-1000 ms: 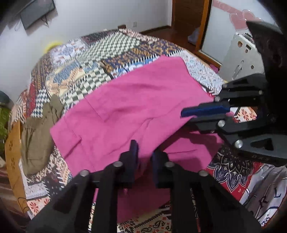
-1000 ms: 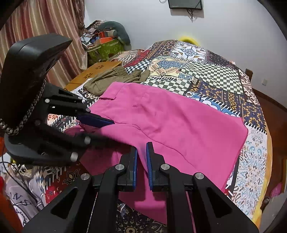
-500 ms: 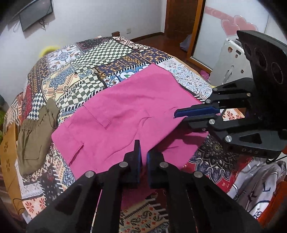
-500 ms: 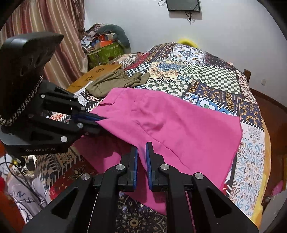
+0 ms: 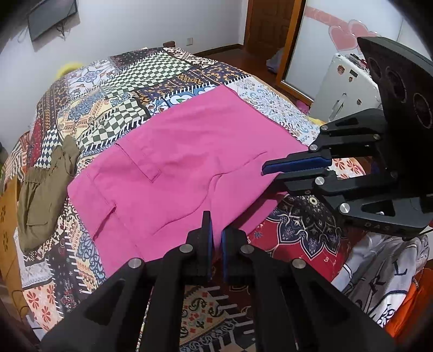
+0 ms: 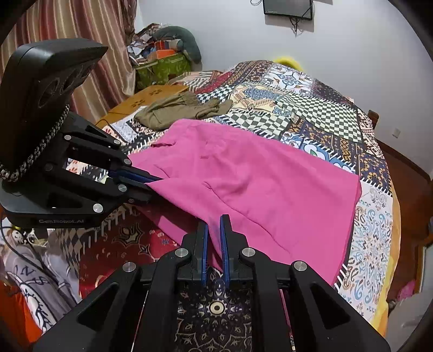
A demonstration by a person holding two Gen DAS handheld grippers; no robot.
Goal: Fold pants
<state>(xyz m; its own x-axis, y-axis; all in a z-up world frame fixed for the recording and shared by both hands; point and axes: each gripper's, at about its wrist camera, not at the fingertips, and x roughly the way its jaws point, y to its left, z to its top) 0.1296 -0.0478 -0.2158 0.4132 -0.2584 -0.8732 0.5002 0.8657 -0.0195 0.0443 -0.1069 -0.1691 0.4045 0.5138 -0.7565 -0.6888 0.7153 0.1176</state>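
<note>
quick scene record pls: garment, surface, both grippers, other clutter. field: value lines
garment: pink pants, spread mostly flat, near edge lifted
surface: bed with patchwork quilt
left gripper: shut on near edge of the pink pants
right gripper: shut on near edge of the pink pants, beside the left
other garment: olive-green clothing, crumpled at the quilt's far-left edge, apart from the pink pants
background: wall screen, striped curtain
fold status: no fold made yet
</note>
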